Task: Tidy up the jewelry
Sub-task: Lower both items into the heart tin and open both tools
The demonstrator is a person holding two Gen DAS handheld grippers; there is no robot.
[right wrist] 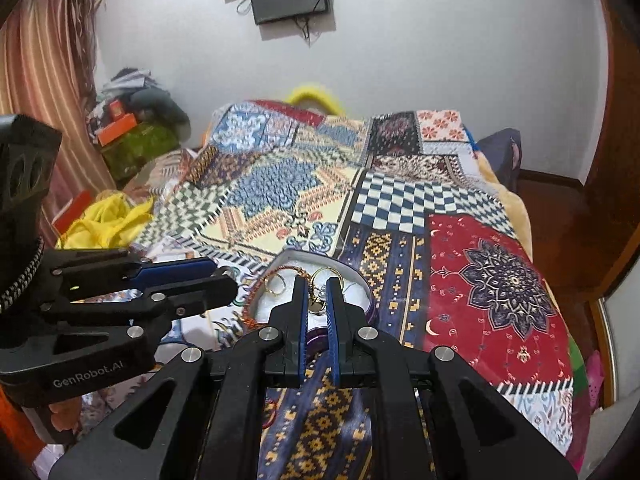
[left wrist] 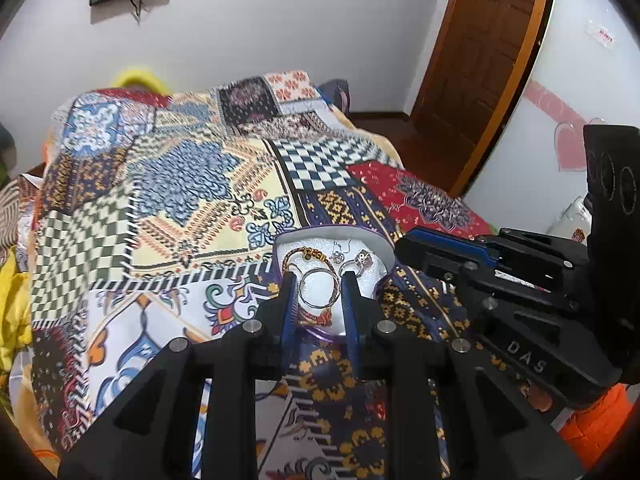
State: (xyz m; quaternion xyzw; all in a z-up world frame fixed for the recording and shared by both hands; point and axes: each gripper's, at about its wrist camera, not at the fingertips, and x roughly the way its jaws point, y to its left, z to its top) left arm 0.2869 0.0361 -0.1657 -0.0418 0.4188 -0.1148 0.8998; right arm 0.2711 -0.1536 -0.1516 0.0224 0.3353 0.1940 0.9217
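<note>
A purple heart-shaped jewelry box (left wrist: 380, 246) with a white lining lies on the patchwork bedspread (left wrist: 180, 184). It holds a silver bangle (left wrist: 319, 288), a red-gold cord bracelet (left wrist: 310, 255), a silver pendant (left wrist: 338, 257) and a ring (left wrist: 362, 258). My left gripper (left wrist: 319, 280) is open, its fingers on either side of the bangle. In the right wrist view the box (right wrist: 370, 292) shows gold rings (right wrist: 276, 284) and a cord bracelet (right wrist: 256, 292). My right gripper (right wrist: 316, 284) is slightly open over the box, with a small gold piece (right wrist: 318, 306) between its fingers.
The bedspread (right wrist: 400, 208) covers the bed. A yellow cloth (right wrist: 104, 220) and a cluttered pile (right wrist: 132, 136) lie at the left. A wooden door (left wrist: 476, 60) stands at the right. The other gripper (left wrist: 500, 280) sits close beside the box.
</note>
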